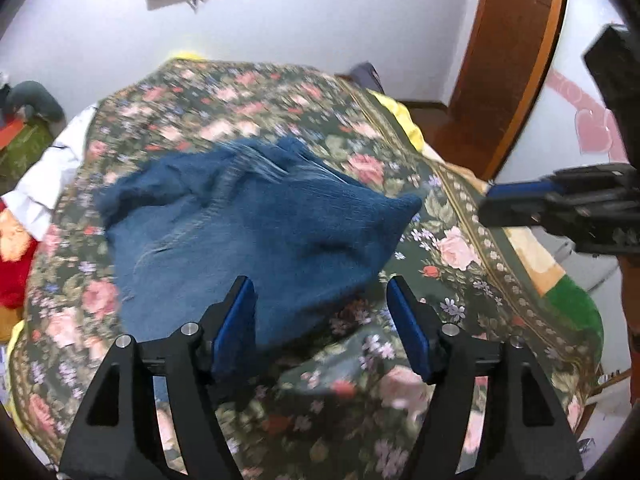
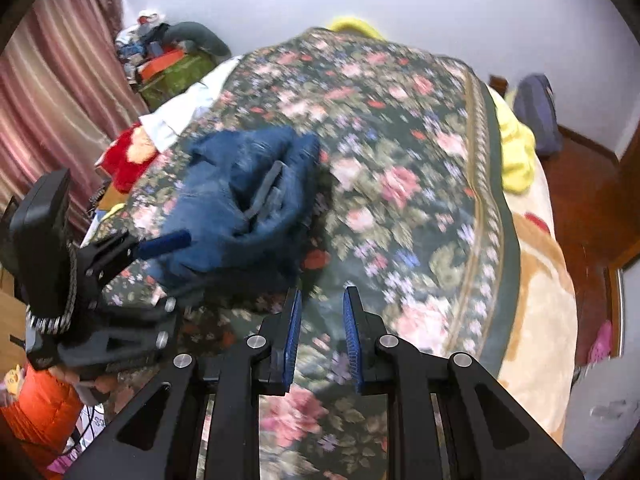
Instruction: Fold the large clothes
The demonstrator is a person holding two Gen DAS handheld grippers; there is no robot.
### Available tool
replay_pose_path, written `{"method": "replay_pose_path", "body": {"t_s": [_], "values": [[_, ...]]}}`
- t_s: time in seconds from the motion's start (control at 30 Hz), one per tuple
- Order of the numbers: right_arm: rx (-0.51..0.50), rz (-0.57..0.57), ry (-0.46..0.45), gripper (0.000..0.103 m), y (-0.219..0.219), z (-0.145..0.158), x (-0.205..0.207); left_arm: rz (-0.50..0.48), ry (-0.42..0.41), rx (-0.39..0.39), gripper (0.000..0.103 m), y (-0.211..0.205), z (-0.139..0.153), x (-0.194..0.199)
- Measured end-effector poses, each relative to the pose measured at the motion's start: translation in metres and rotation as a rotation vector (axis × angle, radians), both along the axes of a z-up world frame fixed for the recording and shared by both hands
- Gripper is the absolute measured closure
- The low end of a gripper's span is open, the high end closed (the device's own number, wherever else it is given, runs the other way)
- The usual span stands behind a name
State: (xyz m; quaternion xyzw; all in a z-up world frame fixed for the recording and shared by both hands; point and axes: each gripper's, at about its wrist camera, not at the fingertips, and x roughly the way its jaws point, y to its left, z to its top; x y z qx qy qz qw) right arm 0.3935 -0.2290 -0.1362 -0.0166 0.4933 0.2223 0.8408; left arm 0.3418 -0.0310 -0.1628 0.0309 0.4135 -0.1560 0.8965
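Observation:
A crumpled blue denim garment (image 1: 260, 220) (image 2: 240, 184) lies on the floral bedspread (image 1: 240, 96) (image 2: 400, 140). My left gripper (image 1: 320, 284) is open just above the bed. The garment's near corner reaches in between its blue pads, which do not press on it. In the right wrist view the left gripper (image 2: 180, 264) sits at the garment's near-left edge. My right gripper (image 2: 322, 292) hovers over bare bedspread to the right of the garment, its fingers close together with nothing between them. It shows at the right edge of the left wrist view as the right gripper (image 1: 484, 204).
A white cloth (image 2: 180, 112) and a red blanket (image 2: 124, 156) lie at the bed's left side. A yellow blanket (image 2: 516, 156) hangs at the right edge. There is a cluttered green box (image 2: 172, 76), a curtain (image 2: 52, 92), a wooden door (image 1: 508, 60) and an orange sleeve (image 2: 40, 404).

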Motion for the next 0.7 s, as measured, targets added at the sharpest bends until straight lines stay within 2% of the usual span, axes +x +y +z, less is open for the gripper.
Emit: {"method": "replay_pose_path", "body": {"t_s": [0.2,0.33,0.43,0.6,0.63,0.7], "values": [[0.022,0.092,-0.086,0.086,0.054,0.031,0.007,0.189,-0.069,0.044,0.02,0.066,0.022,-0.013],[0.018,0.148,-0.124,0.086,0.094,0.037,0.015,0.314,-0.035,0.067,0.019,0.113,0.014,-0.003],[-0.052,0.177,-0.118,0.086,0.125,0.023,0.027,0.344,0.031,0.041,0.019,0.131,-0.005,0.008],[-0.255,0.192,-0.109,0.086,0.147,-0.028,0.044,0.348,0.154,0.048,0.018,0.131,-0.052,0.022],[-0.291,0.195,-0.101,0.086,0.145,-0.041,0.047,0.341,0.155,0.038,0.015,0.129,-0.06,0.022],[-0.303,0.196,-0.084,0.086,0.136,-0.054,0.047,0.349,0.136,0.018,0.01,0.127,-0.067,0.017]]}}
